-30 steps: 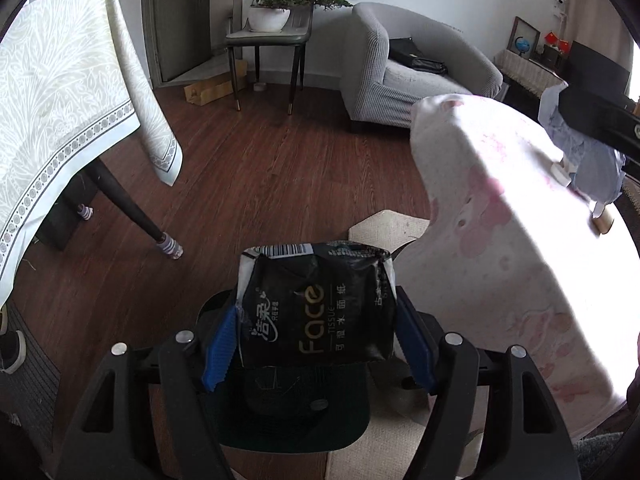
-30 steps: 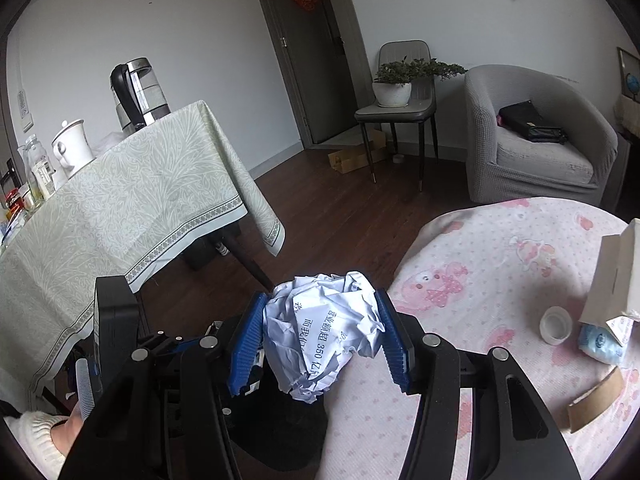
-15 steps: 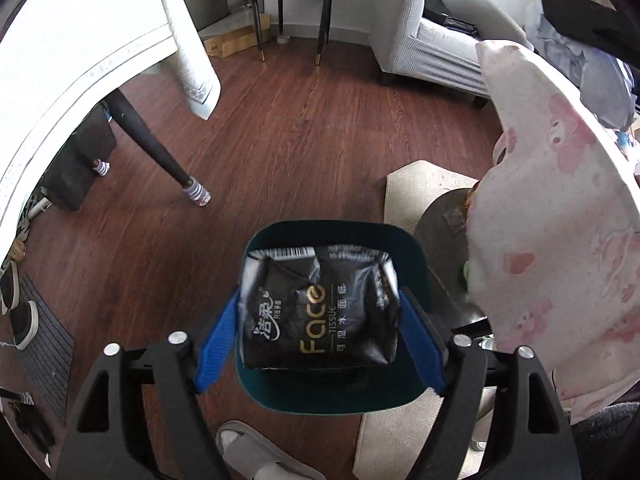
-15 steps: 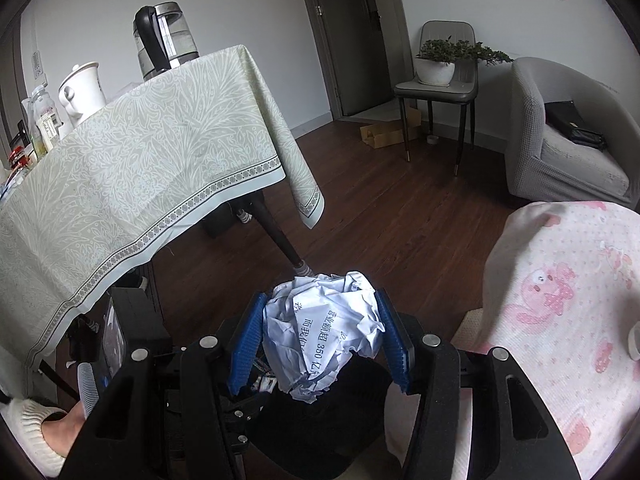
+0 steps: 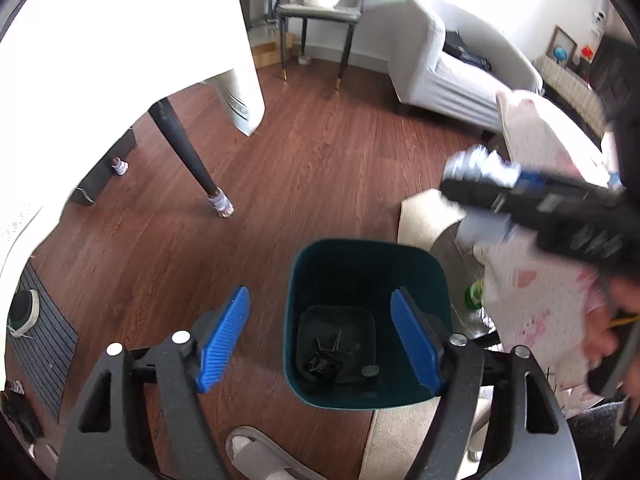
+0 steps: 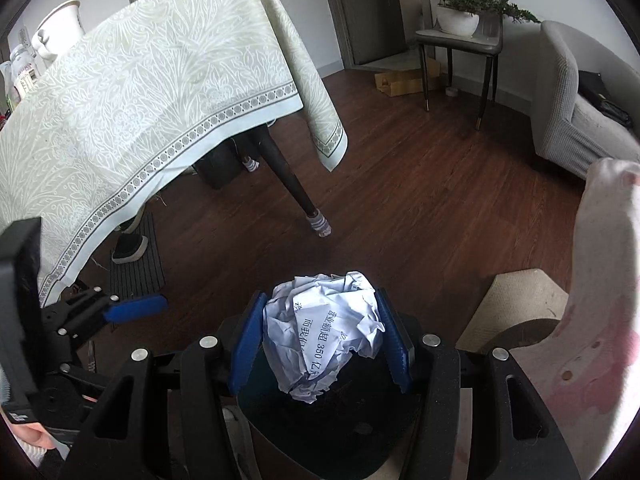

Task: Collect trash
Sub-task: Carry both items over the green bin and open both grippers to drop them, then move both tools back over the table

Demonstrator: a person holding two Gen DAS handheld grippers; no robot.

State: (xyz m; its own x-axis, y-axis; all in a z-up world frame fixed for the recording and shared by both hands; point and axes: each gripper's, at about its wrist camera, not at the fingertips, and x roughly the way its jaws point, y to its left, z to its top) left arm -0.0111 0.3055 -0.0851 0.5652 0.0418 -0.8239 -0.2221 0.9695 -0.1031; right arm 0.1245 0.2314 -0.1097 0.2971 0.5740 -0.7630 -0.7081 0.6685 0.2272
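Left gripper [image 5: 320,338] spread, empty, above dark-teal plastic bin [image 5: 366,394]; right gripper [image 6: 320,344] pinches crumpled white paper ball [image 6: 322,330] at 12 o'clock.

So the bin [image 5: 366,320] sits on the floor [image 5: 320,168], right under the left gripper [image 5: 320,336], with a packet [image 5: 325,362] lying in the bottom. Table leg [image 5: 188,156] is off to its left, a rug [image 5: 420,216] behind-right, and the armchair [image 5: 452,68] further back. A paper ball [image 6: 323,328] is between the right gripper [image 6: 320,344] fingers, above the bin.
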